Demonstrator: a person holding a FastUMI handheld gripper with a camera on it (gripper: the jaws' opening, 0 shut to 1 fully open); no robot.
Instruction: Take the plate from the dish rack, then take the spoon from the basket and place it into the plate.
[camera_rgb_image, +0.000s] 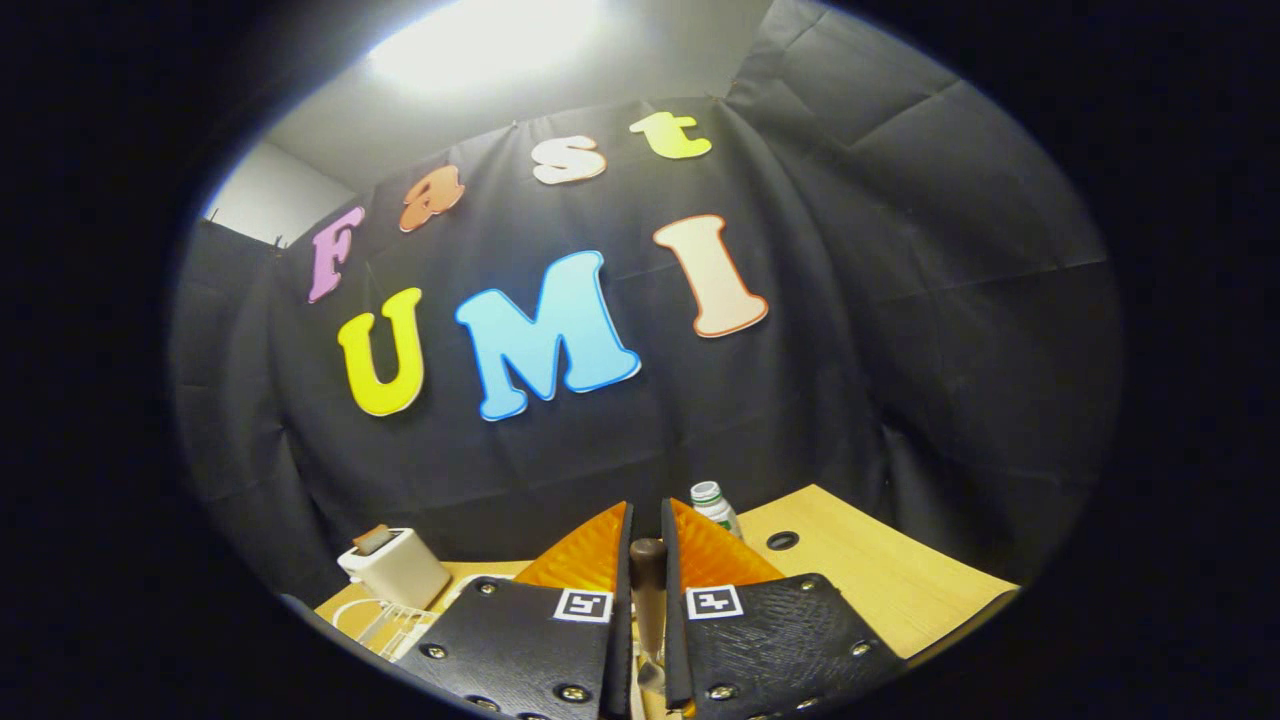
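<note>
My gripper (646, 555) is shut on the spoon (648, 600), whose dark wooden handle stands upright between the two fingers, its rounded end poking up just past the fingertips. Metal of the spoon shows low down in the gap between the fingers. I am held high above the wooden table (880, 580). A white wire dish rack (385, 622) lies down to the left of the fingers, partly hidden. I cannot make out the plate or the basket.
A white toaster (395, 565) with a slice in it stands beyond the rack at the back left. A small bottle with a white cap (714, 505) stands just beyond the right finger. A round cable hole (782, 541) sits in the tabletop near it.
</note>
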